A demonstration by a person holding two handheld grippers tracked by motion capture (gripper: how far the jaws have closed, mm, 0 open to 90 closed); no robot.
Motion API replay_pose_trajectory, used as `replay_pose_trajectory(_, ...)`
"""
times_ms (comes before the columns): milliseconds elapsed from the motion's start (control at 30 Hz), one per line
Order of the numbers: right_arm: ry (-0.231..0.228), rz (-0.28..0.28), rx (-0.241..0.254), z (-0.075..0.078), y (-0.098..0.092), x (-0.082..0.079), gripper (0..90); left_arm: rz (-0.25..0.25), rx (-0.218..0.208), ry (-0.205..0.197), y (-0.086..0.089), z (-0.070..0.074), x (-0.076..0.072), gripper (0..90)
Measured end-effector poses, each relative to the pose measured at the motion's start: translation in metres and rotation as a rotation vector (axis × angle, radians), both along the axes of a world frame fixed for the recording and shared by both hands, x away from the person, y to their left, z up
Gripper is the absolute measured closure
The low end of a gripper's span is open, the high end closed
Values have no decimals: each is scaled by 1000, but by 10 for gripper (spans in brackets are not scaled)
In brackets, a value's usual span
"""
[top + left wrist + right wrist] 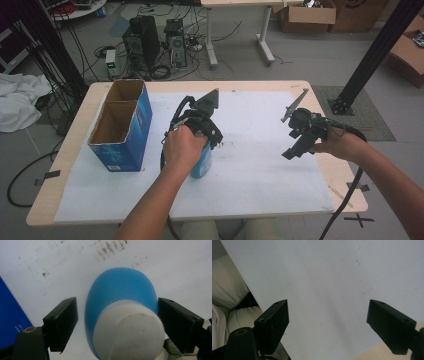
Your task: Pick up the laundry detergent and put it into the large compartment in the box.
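Near lower centre of the high view: left tongs spread wide, straddling an upright blue plastic bottle with white cap, not gripping. Right tongs wide, empty, over white paper-covered worktop. Blue cardboard box, centre left.

On my desk I count one blue bottle, one blue box with two compartments, one white sheet, and my two grippers, left and right.
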State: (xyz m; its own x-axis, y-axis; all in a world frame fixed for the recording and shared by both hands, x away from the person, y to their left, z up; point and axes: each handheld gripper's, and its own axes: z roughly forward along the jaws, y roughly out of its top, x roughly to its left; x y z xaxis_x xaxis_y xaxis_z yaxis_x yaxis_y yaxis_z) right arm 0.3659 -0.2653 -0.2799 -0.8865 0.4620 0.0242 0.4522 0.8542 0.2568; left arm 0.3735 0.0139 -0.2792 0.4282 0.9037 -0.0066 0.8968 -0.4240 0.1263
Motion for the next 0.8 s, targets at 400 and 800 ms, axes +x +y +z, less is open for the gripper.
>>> replay_pose_trajectory(400,3,-2,1,0,-1,1,180,11,-5,-11,1,-7,1,208)
replay_pose_trajectory(800,6,0,0,-1,1,1,181,12,-6,-10,1,-7,1,255)
